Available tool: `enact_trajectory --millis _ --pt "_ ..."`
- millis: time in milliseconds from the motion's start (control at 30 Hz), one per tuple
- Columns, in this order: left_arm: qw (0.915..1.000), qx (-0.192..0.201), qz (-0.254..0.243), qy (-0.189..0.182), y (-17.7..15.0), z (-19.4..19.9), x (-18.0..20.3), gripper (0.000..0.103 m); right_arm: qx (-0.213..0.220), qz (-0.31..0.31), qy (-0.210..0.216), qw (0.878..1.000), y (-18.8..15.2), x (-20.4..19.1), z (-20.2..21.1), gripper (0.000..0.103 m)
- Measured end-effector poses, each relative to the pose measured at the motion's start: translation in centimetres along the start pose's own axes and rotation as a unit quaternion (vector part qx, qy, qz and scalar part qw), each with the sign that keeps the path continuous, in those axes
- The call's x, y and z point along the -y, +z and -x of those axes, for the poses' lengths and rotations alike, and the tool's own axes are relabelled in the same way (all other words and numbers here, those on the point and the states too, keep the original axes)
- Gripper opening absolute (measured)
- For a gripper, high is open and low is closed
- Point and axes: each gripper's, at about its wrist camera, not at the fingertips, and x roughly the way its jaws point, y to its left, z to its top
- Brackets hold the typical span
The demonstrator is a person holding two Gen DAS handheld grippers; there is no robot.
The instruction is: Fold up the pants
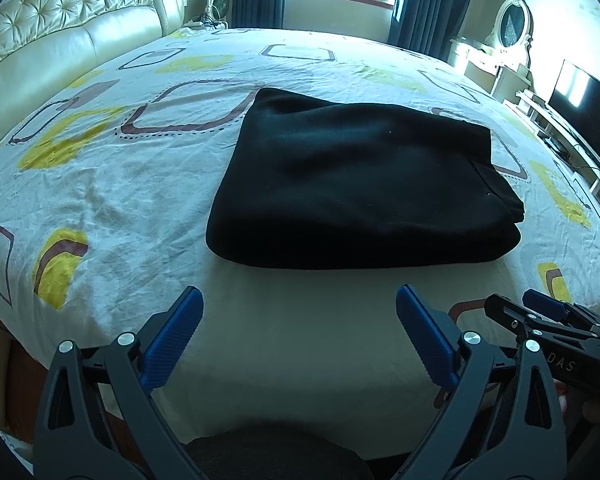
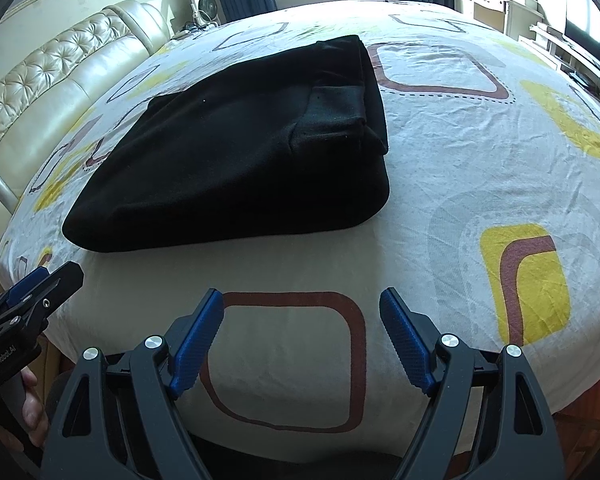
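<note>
The black pants [image 1: 360, 184] lie folded in a thick rectangle on the patterned bed sheet [image 1: 120, 184], near the bed's middle. My left claw [image 1: 300, 320] and right claw [image 2: 302, 320] hang near its edge, both spread apart, gripping nothing.

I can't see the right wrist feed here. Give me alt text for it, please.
Black pants lie folded in a compact stack on a patterned bedsheet, nothing touching them. The right gripper hangs open and empty short of the stack, over the sheet. The left gripper pokes in at the left edge.
</note>
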Motion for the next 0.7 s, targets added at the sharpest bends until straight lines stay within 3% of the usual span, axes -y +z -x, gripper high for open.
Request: enact_trajectory --millis 700 --pt "0.9999 -0.006 -0.016 0.002 0.04 0.05 0.66 0.097 -0.006 0.003 0.002 1.000 -0.25 -0.35 -0.24 0.079"
